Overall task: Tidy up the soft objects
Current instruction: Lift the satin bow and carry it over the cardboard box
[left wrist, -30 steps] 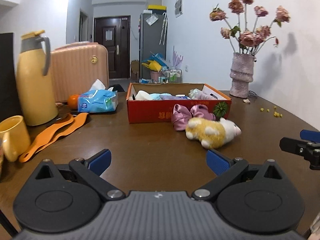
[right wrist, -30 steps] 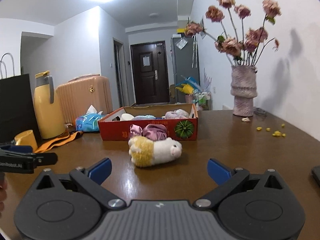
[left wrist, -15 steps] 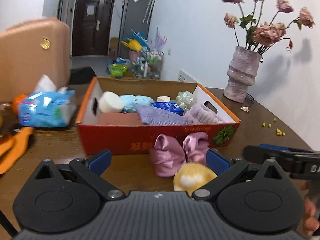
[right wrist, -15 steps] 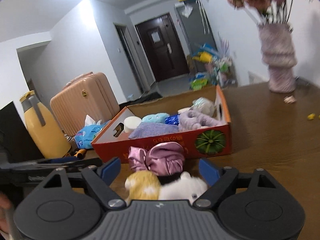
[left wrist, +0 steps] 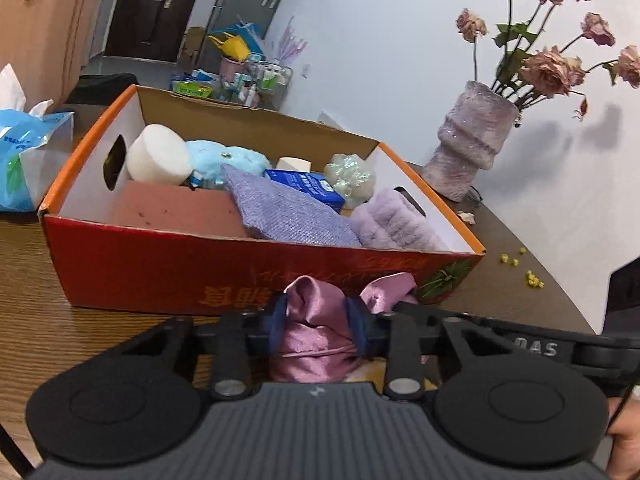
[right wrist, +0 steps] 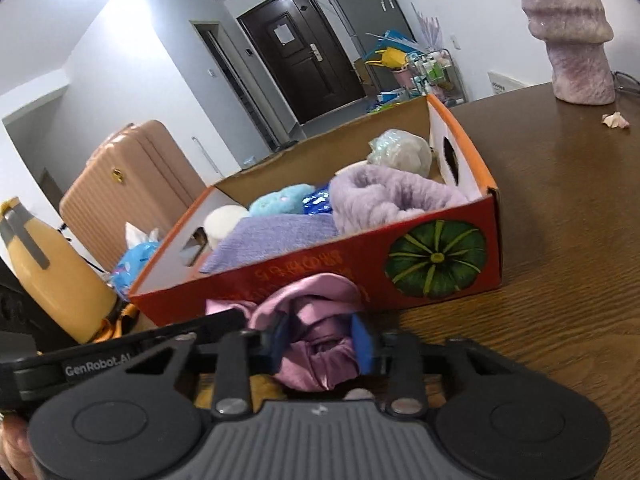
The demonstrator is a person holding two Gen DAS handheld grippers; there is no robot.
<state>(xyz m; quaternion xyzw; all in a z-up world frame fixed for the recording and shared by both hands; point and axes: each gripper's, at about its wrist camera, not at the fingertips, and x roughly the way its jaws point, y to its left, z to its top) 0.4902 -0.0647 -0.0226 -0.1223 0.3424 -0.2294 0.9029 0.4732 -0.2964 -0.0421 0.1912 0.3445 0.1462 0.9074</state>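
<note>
A pink satin bow (left wrist: 316,332) lies on the wooden table just in front of the red cardboard box (left wrist: 160,272). My left gripper (left wrist: 317,323) has its blue pads pressed on the bow's left lobe, jaws still closing. In the right wrist view my right gripper (right wrist: 321,342) is closing too and pinches the bow's (right wrist: 316,356) other lobe. A yellow and white plush toy (right wrist: 260,386) is mostly hidden under the grippers. The box (right wrist: 320,276) holds a purple cloth (left wrist: 284,212), a fluffy lilac item (left wrist: 392,220), a blue plush (left wrist: 228,158) and a white sponge (left wrist: 158,156).
A vase of dried roses (left wrist: 472,140) stands at the back right, with yellow crumbs (left wrist: 528,276) on the table near it. To the box's left are a blue tissue pack (left wrist: 20,160), a yellow thermos (right wrist: 52,272) and a pink suitcase (right wrist: 132,188).
Both grippers moved forward and down to the bow and plush in front of the box. Their jaws went from wide open to pinched on the pink bow.
</note>
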